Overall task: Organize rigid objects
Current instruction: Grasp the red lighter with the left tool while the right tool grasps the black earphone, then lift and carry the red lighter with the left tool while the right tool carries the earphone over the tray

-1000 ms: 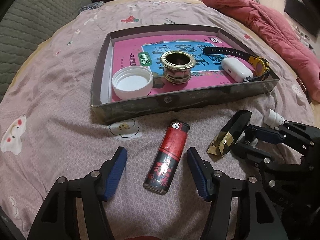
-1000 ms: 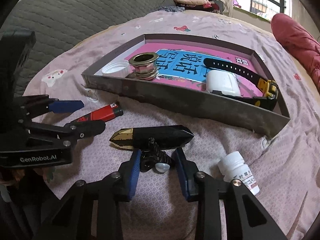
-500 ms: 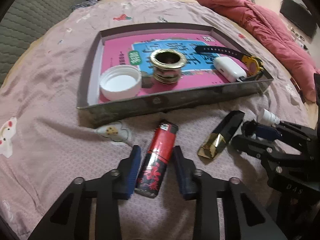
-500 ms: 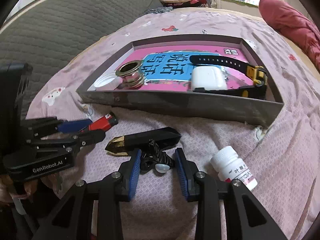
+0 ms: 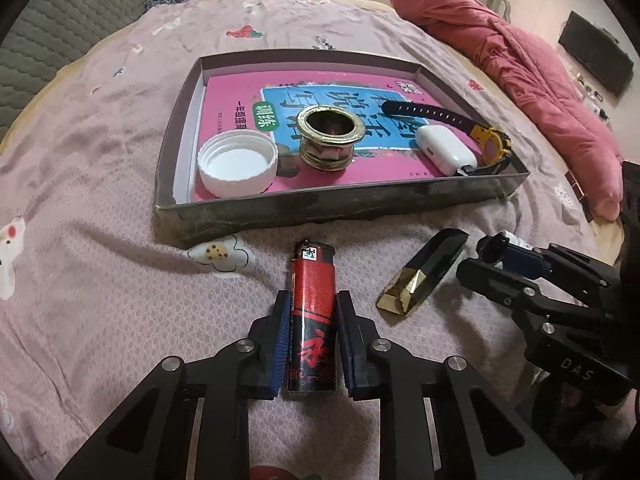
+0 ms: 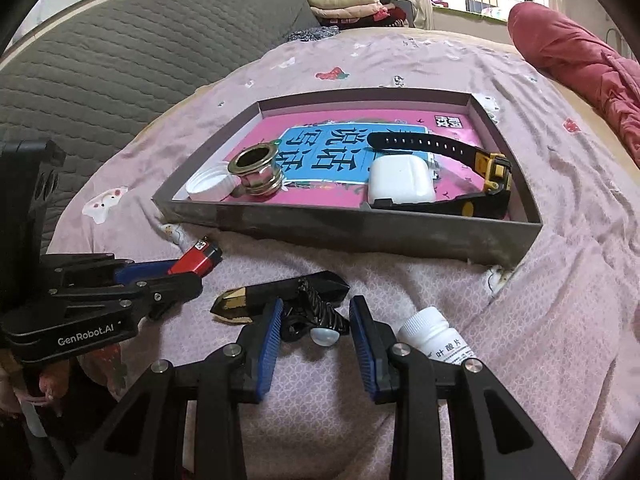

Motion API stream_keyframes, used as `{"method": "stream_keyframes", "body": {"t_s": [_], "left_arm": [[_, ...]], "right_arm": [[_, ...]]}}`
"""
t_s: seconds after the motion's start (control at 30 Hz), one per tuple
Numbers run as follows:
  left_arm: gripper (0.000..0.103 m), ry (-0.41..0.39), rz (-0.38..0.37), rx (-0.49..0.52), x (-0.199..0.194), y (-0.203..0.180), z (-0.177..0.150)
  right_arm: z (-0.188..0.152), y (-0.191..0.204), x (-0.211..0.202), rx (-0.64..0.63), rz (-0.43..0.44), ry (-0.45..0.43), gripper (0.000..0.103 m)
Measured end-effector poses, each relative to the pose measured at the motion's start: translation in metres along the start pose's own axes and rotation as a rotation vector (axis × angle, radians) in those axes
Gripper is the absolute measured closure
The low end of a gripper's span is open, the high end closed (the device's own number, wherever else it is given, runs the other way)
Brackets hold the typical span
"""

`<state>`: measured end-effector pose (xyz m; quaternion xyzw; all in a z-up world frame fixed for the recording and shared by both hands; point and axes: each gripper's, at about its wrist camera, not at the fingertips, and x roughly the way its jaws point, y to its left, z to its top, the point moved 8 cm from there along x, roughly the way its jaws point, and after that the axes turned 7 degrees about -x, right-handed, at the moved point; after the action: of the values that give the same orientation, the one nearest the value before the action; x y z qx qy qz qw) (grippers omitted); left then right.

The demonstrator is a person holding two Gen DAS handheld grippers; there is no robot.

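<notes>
Blue-padded fingers (image 5: 280, 332) of the left gripper (image 5: 313, 334), just closing, clamp the red-and-black plastic lighter (image 5: 312, 320) on the pink bedsheet (image 5: 100, 280), near the grey cardboard tray (image 5: 340, 204), presumably its destination; the right gripper (image 6: 313, 330) loosely straddles a small black knobbed object (image 6: 310, 314).

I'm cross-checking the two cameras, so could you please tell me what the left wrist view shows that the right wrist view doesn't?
Only the left wrist view shows the whole red lighter, pinched by the left hand-held gripper.

Only the right wrist view shows the white pill bottle and the small black object between the right hand-held gripper's pads.

Both show the tray, brass fitting, white cap, earbud case, watch, and black-and-gold piece.
</notes>
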<state>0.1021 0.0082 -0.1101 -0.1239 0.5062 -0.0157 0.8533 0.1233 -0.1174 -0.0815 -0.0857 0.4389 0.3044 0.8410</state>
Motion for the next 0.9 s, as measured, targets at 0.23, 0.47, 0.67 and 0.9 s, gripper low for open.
{"method": "stream_keyframes", "body": {"t_s": [0.23, 0.47, 0.67, 0.9], "left_arm": [[0.081, -0.024, -0.008, -0.001, -0.015, -0.002, 0.0], [0.081, -0.039, 0.005, -0.001, -0.031, -0.003, 0.001], [0.081, -0.071, -0.001, -0.007, -0.049, -0.004, 0.006], [0.081, -0.104, 0.009, -0.016, -0.066, -0.003, 0.011]], "right_arm": [[0.007, 0.006, -0.009, -0.011, -0.002, -0.028, 0.068], [0.014, 0.011, -0.026, -0.009, -0.006, -0.061, 0.068], [0.018, 0.012, -0.04, -0.001, -0.01, -0.084, 0.068], [0.028, 0.019, -0.053, -0.009, -0.006, -0.116, 0.068]]}}
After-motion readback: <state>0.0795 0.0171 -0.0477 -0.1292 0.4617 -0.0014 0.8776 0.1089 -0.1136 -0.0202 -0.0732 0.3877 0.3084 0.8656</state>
